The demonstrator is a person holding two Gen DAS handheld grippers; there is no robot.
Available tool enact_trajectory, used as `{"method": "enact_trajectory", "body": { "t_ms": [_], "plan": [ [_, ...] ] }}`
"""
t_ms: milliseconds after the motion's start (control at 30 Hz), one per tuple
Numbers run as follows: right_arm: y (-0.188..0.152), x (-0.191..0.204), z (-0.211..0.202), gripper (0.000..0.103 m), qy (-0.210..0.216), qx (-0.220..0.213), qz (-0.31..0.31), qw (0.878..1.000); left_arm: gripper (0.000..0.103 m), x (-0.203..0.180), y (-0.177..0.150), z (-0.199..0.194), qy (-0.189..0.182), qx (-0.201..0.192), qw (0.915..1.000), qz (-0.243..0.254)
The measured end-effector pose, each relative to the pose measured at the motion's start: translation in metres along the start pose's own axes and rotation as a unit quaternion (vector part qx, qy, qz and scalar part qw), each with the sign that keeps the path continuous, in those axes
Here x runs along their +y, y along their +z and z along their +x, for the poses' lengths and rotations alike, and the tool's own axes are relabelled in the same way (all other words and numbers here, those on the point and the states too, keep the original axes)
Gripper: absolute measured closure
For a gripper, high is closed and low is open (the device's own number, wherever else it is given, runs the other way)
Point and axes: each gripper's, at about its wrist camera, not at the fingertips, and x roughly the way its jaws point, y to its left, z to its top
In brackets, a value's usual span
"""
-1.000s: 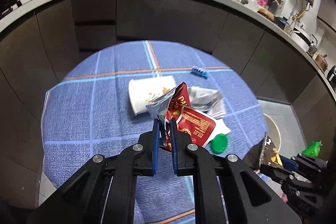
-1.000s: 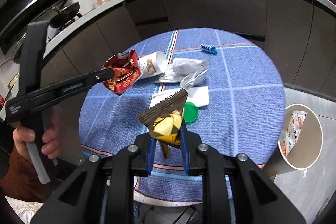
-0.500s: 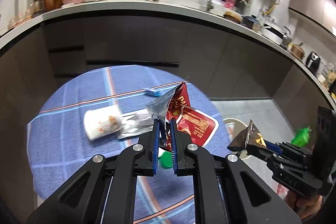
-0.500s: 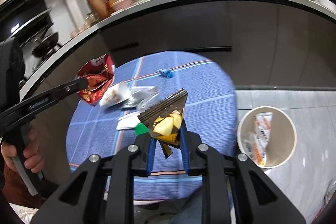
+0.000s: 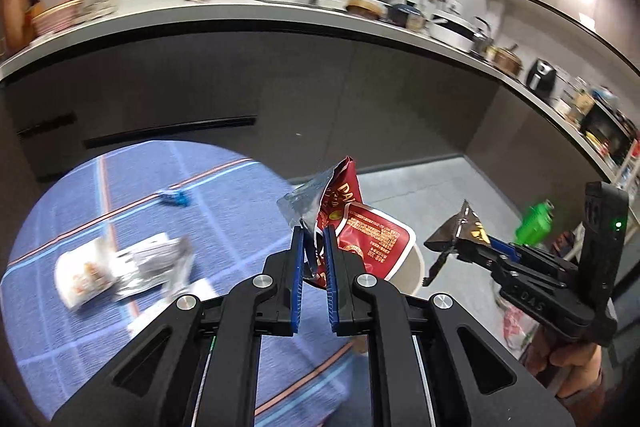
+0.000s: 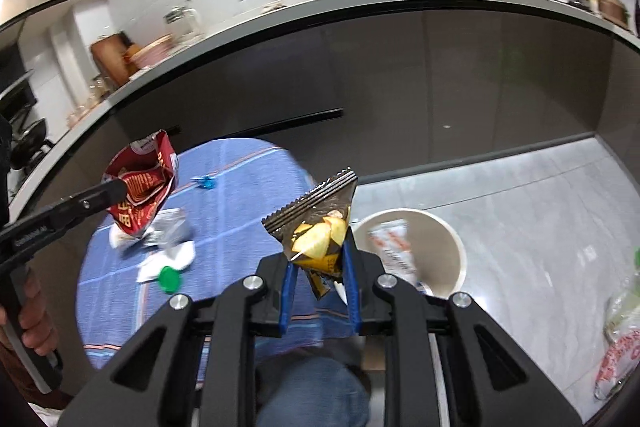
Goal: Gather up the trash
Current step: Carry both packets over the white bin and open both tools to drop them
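Both tools have swung right off the blue-clothed worktop [image 6: 240,187] toward the white bin [image 6: 452,247] on the floor, the left tool [image 5: 312,247] clamped on a crumpled red snack bag [image 5: 360,227], the right tool [image 6: 318,267] pinching a dark chip packet [image 6: 316,219].

left fingers [image 5: 312,251] pinching red snack bag [image 5: 362,239]

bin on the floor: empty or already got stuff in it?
Not empty. The bin already holds a white wrapper with red print lying against its inner wall; how full below, cannot tell.
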Motion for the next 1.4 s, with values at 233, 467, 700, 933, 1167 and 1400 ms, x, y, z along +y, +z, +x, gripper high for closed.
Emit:
{"method": "enact_trajectory", "body": {
  "t_ms": [233,467,700,933,1167,1400],
  "plan": [
    [-0.010,-0.037,0.008,0.081,-0.025,0.006,0.030,0.999,0.094,-0.039,0.008,0.042,-0.039,0.028,0.9986,0.022],
    [-0.018,-0.062,0.027,0.081,-0.032,0.023,0.053,0.998,0.094,-0.060,0.012,0.089,-0.061,0.063,0.9958,0.028],
    [-0.027,-0.078,0.052,0.081,-0.027,0.050,0.059,0.997,0.094,-0.067,0.011,0.138,-0.063,0.093,0.9932,0.030],
    [-0.035,-0.084,0.084,0.080,-0.033,0.082,0.035,0.995,0.094,-0.072,0.010,0.184,-0.060,0.123,0.9898,0.040],
    [-0.043,-0.093,0.112,0.079,-0.032,0.106,0.039,0.993,0.094,-0.079,0.005,0.214,-0.056,0.145,0.9866,0.049],
    [-0.050,-0.095,0.133,0.061,-0.030,0.123,0.022,0.992,0.090,-0.083,-0.001,0.232,-0.037,0.154,0.9859,0.054]
  ]
}}
